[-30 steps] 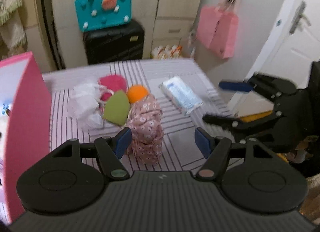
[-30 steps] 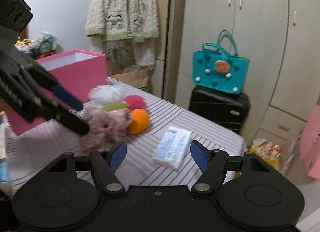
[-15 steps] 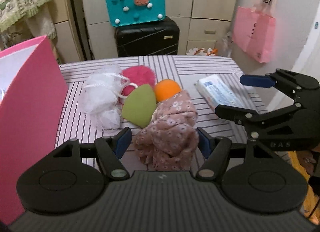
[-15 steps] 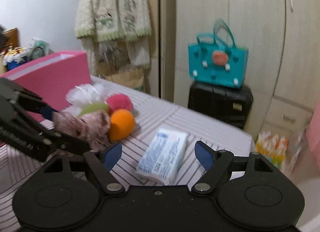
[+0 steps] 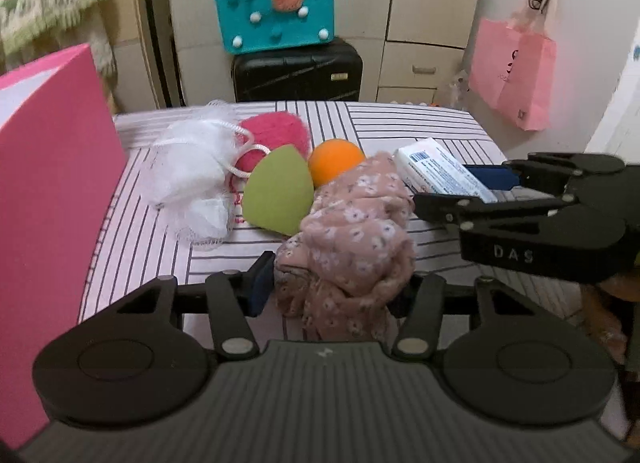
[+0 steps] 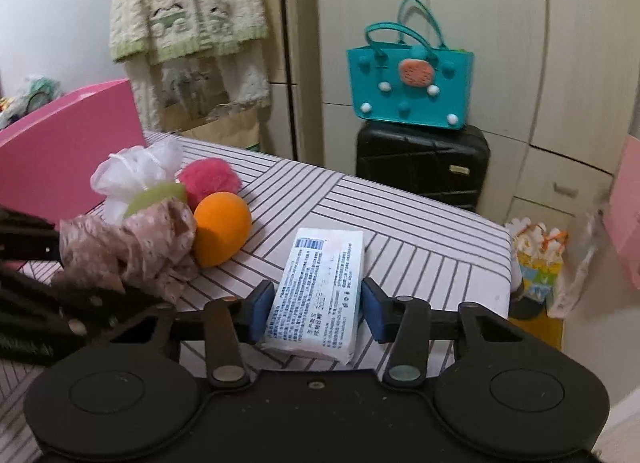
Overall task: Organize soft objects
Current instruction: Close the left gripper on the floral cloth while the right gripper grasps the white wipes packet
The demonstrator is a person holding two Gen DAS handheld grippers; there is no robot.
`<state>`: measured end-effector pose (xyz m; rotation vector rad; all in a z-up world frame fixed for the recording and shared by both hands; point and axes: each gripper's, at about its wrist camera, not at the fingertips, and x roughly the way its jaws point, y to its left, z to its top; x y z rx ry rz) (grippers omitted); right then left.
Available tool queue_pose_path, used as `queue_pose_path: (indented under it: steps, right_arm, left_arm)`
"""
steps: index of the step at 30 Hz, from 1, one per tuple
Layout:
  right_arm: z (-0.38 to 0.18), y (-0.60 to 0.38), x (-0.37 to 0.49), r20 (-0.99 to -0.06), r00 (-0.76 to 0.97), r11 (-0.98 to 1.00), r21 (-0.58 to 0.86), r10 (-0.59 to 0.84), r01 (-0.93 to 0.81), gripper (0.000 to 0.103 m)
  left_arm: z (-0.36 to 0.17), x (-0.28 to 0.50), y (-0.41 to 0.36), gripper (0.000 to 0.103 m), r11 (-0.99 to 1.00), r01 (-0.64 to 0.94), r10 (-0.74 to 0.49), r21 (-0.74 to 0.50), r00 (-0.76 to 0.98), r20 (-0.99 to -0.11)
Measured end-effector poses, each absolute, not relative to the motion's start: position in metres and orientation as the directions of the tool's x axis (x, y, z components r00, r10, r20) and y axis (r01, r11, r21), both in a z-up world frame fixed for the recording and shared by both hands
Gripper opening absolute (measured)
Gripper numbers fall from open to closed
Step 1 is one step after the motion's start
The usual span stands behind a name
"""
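Step in hand: my left gripper (image 5: pixel 334 289) has just closed around the floral cloth (image 5: pixel 352 239); right gripper (image 6: pixel 316 313) around the tissue pack (image 6: pixel 320 287), both on the counter (image 6: pixel 420 239). Next, I judge: lift both toward the pink box (image 5: pixel 52 167).

The floral scarf (image 5: pixel 352 231) is thin, matt, crumpled cloth. The tissue pack (image 6: pixel 320 287) wears glossy, smooth plastic film. The bath pouf (image 5: pixel 192 175) is airy white mesh, the pink ball (image 5: pixel 276 135) fuzzy, and the green sponge (image 5: pixel 276 191) and orange sponge (image 6: pixel 220 229) smooth matt foam. Striped cloth covers the table (image 6: pixel 400 231). The pink box (image 5: pixel 48 183) looks like matt card.
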<state>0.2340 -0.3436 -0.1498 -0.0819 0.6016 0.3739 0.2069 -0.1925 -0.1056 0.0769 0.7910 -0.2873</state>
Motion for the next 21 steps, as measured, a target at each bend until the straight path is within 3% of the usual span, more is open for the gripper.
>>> queue_pose_path:
  steps: [4, 6, 9, 16, 21]
  right_arm:
    - [-0.151, -0.341, 0.229, -0.559, 0.778, 0.946, 0.04, 0.287, -0.321, 0.048]
    - [-0.151, -0.341, 0.227, -0.557, 0.782, 0.951, 0.044, 0.279, -0.308, 0.046]
    - [-0.15, -0.341, 0.224, -0.556, 0.786, 0.955, 0.051, 0.27, -0.292, 0.046]
    - [-0.15, -0.337, 0.202, -0.559, 0.787, 0.964, 0.106, 0.26, -0.243, 0.046]
    - [-0.15, -0.345, 0.181, -0.554, 0.778, 0.952, 0.236, 0.296, -0.194, 0.046]
  left_arm:
    - [-0.105, 0.206, -0.196, 0.045, 0.959, 0.283, -0.203, -0.002, 0.681, -0.703]
    - [-0.104, 0.207, -0.193, 0.031, 0.962, 0.272, -0.195, -0.003, 0.684, -0.703]
    - [-0.102, 0.208, -0.185, 0.019, 0.963, 0.267, -0.214, -0.036, 0.678, -0.703]
    - [-0.103, 0.201, -0.173, 0.016, 0.952, 0.276, -0.287, -0.132, 0.659, -0.695]
    - [-0.1, 0.19, -0.173, 0.015, 0.938, 0.308, -0.329, -0.16, 0.644, -0.69]
